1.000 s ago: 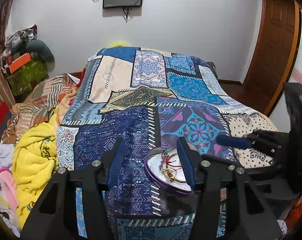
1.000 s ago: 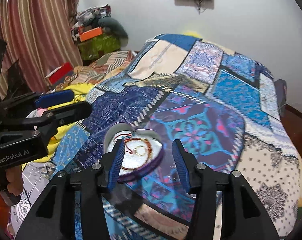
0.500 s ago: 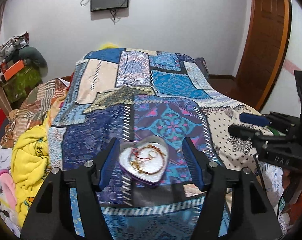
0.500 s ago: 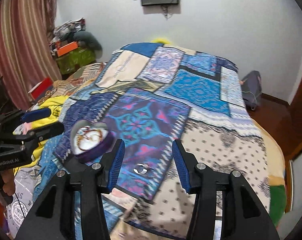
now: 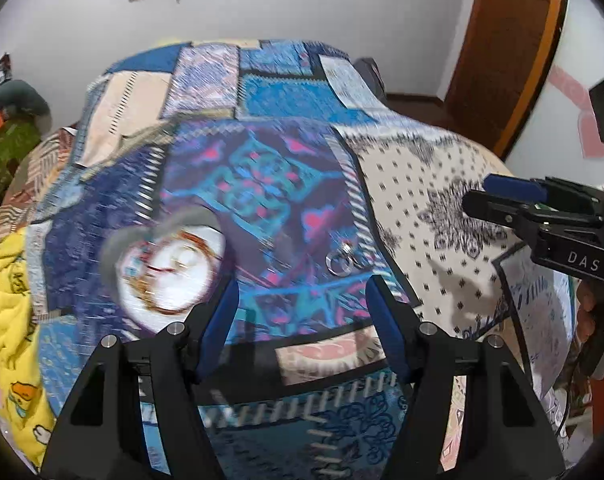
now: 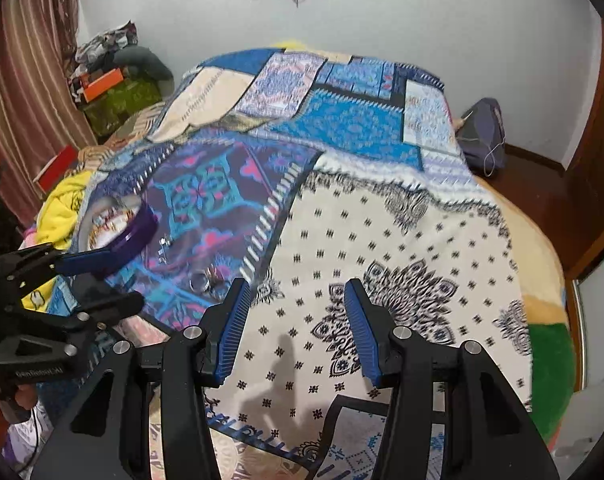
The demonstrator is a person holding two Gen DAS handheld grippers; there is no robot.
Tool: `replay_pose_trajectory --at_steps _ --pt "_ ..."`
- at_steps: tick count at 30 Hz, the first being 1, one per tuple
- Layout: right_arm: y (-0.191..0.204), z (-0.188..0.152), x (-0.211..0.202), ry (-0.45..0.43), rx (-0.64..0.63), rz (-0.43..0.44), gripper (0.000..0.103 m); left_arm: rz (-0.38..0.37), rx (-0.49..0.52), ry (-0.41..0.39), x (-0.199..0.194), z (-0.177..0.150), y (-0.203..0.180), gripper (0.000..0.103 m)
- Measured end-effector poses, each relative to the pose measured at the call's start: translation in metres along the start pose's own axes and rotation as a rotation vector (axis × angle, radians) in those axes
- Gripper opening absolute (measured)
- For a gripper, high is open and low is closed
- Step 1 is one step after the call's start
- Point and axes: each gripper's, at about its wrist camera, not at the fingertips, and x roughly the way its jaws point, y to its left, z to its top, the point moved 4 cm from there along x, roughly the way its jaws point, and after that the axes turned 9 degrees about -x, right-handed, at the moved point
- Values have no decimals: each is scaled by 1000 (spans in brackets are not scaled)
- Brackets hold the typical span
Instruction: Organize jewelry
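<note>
now lining up on the loose rings

both our grippers have swung rightward in the last second. a second ago the heart-shaped box [image 5: 170,270] sat between the left jaws; now it lies off to their left, blurred by the motion, with bangles and a red thread inside it. ahead of the left gripper [image 5: 302,304], just beyond its right finger, the loose rings [image 5: 341,260] rest on the patchwork bedspread [image 5: 262,92], apart from the box. the left jaws are spread wide and hold nothing. the right gripper [image 6: 298,320] has its jaws apart too, with nothing between them; from it the rings [image 6: 204,278] lie just outside the left finger, and the box [image 6: 118,232] farther left. we judge the rings are the next pick, to go into the box.
</note>
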Motion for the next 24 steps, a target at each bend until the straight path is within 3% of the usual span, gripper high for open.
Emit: replay_pose_trajectory --at_steps 3,7,8,14,20,24 --pt "3 -4 8 18 -13 28 45 -30 3 44 17 -5 -7 61" --pt "11 -6 20 36 -35 87 45 -41 11 95 39 -7 -11 32" --pt "14 -6 23 40 -44 104 45 -39 9 106 44 -7 -11 30" --pt "38 -3 50 90 -126 170 44 -56 -13 111 53 -2 -5 29" --pt "44 -1 65 103 -159 190 19 -70 -20 111 48 -6 2 29" --pt "40 -1 62 91 -138 184 19 -78 -6 114 47 -7 3 29"
